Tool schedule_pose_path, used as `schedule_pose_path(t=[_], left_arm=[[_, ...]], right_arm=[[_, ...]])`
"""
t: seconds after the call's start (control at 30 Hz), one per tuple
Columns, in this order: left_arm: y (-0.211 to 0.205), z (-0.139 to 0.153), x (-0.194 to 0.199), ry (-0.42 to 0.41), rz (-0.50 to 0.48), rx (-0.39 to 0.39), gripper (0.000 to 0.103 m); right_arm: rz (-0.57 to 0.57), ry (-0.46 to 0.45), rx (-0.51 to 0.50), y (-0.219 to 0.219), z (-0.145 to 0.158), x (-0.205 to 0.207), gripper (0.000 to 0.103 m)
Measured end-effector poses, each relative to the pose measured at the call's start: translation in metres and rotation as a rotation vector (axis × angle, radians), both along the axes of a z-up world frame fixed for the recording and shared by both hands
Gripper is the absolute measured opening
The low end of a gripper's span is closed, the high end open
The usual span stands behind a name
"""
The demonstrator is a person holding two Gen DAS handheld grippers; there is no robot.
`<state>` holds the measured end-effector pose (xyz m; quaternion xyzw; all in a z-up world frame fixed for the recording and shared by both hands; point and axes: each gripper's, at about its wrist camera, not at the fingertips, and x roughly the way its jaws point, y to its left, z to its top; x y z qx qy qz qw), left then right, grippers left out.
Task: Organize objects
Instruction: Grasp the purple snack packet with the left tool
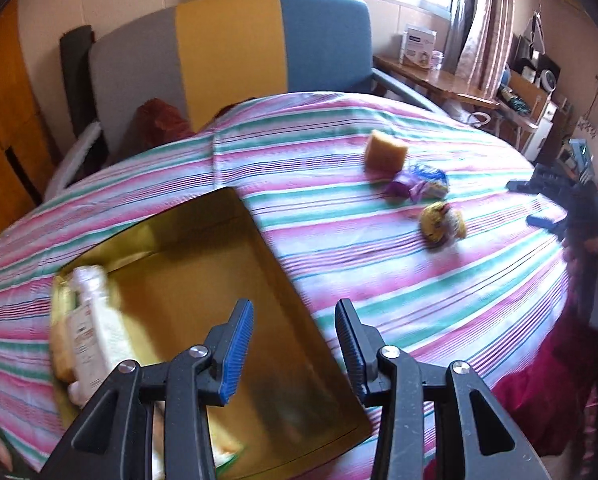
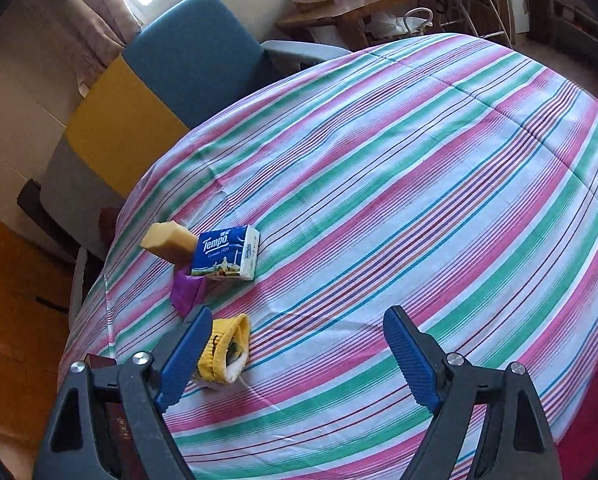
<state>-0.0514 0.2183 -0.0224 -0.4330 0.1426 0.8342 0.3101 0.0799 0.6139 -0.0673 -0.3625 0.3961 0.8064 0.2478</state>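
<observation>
Both tongs, left (image 1: 295,344) and right (image 2: 299,356), are held open and empty. The box (image 1: 203,248) is blurred, its contents hard to make out. The sock (image 2: 225,350) is partly hidden by the right tongs' left finger.

On the bed (image 1: 379,256) a box (image 1: 299,292) lies at the near left, a bottle (image 1: 91,320) in its left end. Farther right sit three things in a row — sponge (image 1: 385,150) farthest, tissue pack (image 2: 227,254) next, sock (image 2: 227,346) nearest. A chair (image 1: 227,48) stands behind the bed.
</observation>
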Motion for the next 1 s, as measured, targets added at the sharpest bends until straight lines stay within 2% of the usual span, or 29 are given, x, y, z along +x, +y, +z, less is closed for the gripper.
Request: schedule_pose_path(t=[0.2,0.4,0.63,0.7,0.9,1.0], left_arm=[[0.050,-0.005,-0.024,-0.154,-0.035,0.086,0.039],[0.110,-0.030,-0.044,-0.348,-0.060,0.146,0.037],[0.169,-0.062,-0.083,-0.533,0.020,0.224,0.037],[0.182,-0.071,-0.096,-0.568,0.061,0.232,0.042],[0.217,-0.094,-0.122,-0.649,0.148,0.242,0.044],[0.230,-0.101,-0.129,-0.646,0.185,0.237,0.045]], right_arm=[[-0.010,0.015,-0.019,0.002,0.000,0.003,0.088],[0.003,0.034,-0.048,0.002,-0.002,0.003,0.088],[0.051,0.038,-0.066,-0.001,-0.004,-0.003,0.088],[0.065,0.042,-0.075,-0.001,-0.005,-0.004,0.089],[0.099,0.046,-0.094,-0.004,-0.007,-0.009,0.089],[0.116,0.051,-0.108,-0.005,-0.008,-0.011,0.090]])
